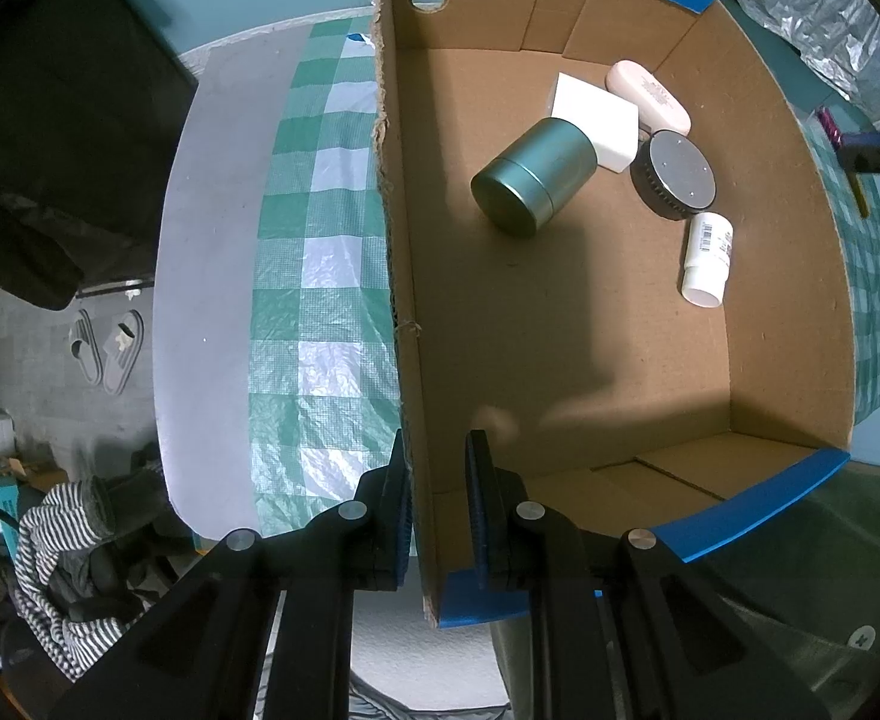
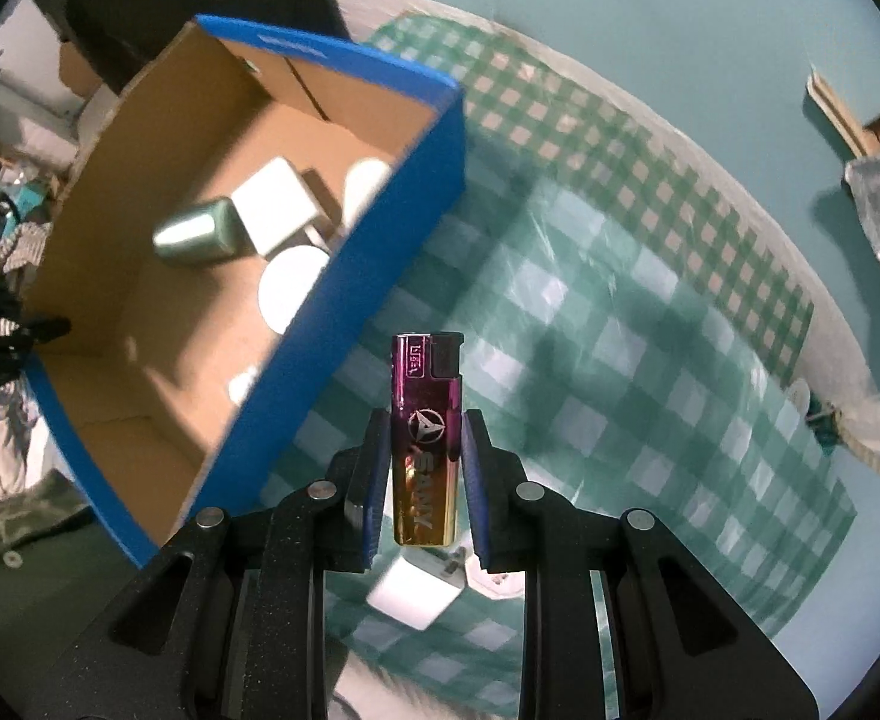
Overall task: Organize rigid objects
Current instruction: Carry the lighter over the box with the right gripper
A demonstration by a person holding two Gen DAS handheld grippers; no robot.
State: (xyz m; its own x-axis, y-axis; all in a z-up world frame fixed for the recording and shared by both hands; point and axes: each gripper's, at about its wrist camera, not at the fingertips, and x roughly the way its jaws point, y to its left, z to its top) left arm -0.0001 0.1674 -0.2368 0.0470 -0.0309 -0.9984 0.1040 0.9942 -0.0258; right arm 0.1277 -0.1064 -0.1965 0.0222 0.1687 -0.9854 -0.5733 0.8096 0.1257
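Green-checked tablecloth (image 2: 619, 312), table surface. Cardboard box (image 1: 619, 360), centre frame: holds green tin (image 1: 532, 177), white cube (image 1: 598, 117), pink case (image 1: 649, 96), dark round puck (image 1: 676, 174), white bottle (image 1: 706, 258). Lighter (image 2: 425, 438), lower centre: clamped upright in right gripper (image 2: 425, 450), beside the box. Left gripper (image 1: 437, 504), pointing down: jaws pinched on box wall.

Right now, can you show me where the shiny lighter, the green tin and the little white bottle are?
Lighter (image 2: 425, 444): right wrist view, on its purple middle, between the gripper pads.
Green tin (image 1: 535, 177): left wrist view, on its side wall.
White bottle (image 1: 708, 258): left wrist view, on its labelled body.
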